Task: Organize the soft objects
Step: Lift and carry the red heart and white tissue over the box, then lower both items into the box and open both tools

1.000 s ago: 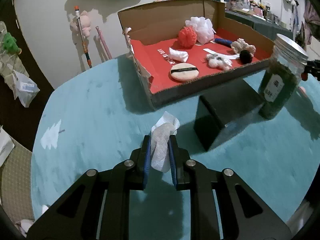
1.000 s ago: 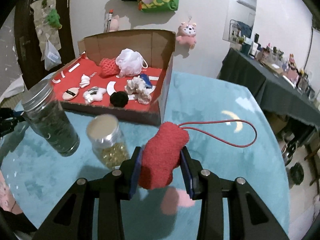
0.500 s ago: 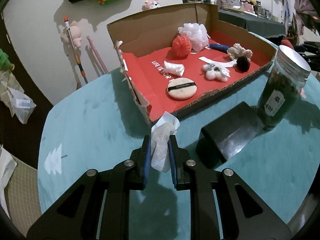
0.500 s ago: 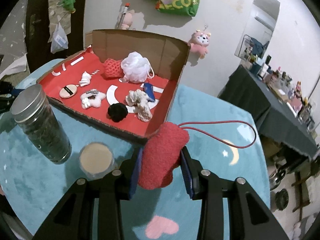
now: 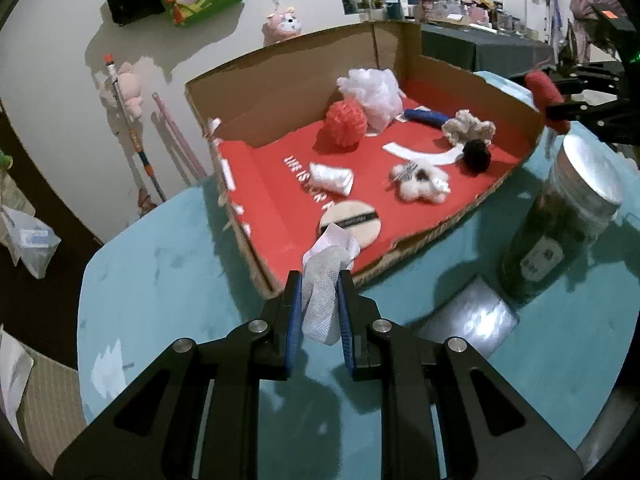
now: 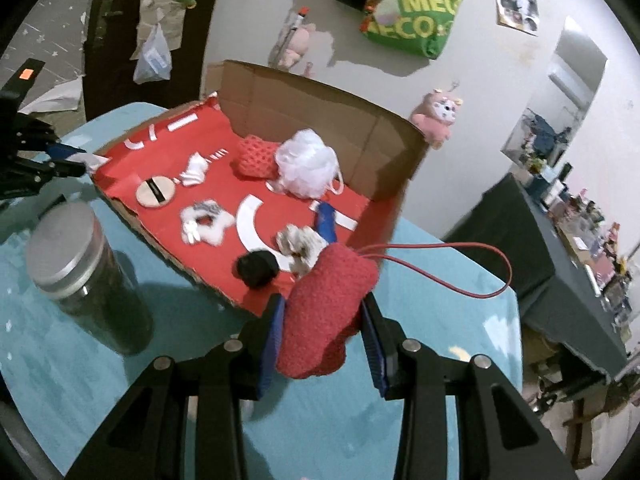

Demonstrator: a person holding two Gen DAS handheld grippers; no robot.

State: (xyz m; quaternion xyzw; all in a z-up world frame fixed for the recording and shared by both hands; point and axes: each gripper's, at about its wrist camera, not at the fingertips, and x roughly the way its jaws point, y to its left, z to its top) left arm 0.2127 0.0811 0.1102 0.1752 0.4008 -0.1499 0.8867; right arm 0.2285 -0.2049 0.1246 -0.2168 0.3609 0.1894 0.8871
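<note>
The table [image 5: 168, 280] carries an open cardboard box [image 5: 280, 80] along its far edge. Inside, on the red floor, lie a white pouf [image 5: 372, 90], red pouf [image 5: 345, 126], powder puff [image 5: 351, 227] and black pompom [image 5: 477, 155]. A lidded jar [image 6: 86, 276] stands by the box's near edge. The right gripper [image 6: 323, 322] clamps a red pouch [image 6: 326, 312], long axis pointing at the box's near right corner. The left gripper [image 5: 319, 292] pinches a white mesh cloth [image 5: 325, 280], upright, at the near left corner.

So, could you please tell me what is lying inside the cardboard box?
Inside the cardboard box: a white mesh pouf, red sponge, round powder puff, black pompom, other small soft pieces. The held white cloth covers the puff's near edge.
</note>
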